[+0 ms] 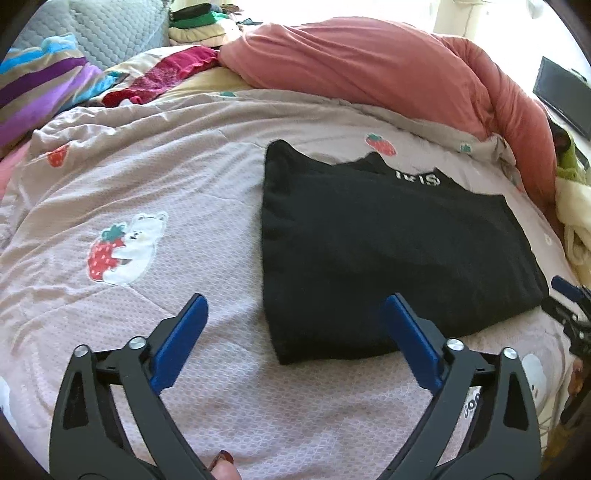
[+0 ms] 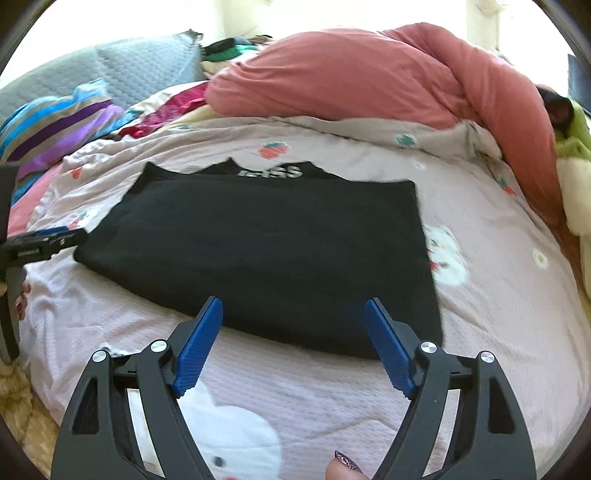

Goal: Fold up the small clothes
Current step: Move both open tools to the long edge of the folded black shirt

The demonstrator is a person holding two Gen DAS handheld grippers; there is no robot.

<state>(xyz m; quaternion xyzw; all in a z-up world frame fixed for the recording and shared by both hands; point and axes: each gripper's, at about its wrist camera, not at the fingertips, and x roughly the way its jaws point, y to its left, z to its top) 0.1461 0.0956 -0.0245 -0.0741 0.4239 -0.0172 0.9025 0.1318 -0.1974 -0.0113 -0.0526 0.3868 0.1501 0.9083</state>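
Note:
A black garment (image 1: 384, 254) with white lettering near its collar lies flat and folded over on the pink strawberry-print quilt (image 1: 155, 177). It also shows in the right wrist view (image 2: 266, 254). My left gripper (image 1: 295, 306) is open and empty, above the garment's near left corner. My right gripper (image 2: 293, 310) is open and empty, above the garment's near edge toward its right corner. The right gripper's tip shows at the far right of the left wrist view (image 1: 570, 295). The left gripper shows at the left edge of the right wrist view (image 2: 48, 240).
A salmon duvet (image 1: 369, 62) is heaped along the far side and right of the bed. A striped pillow (image 1: 40, 81), a grey quilted cushion (image 1: 110, 33) and a pile of clothes (image 1: 199, 26) lie at the back left. Cream and green fabric (image 1: 572, 206) lies at the right.

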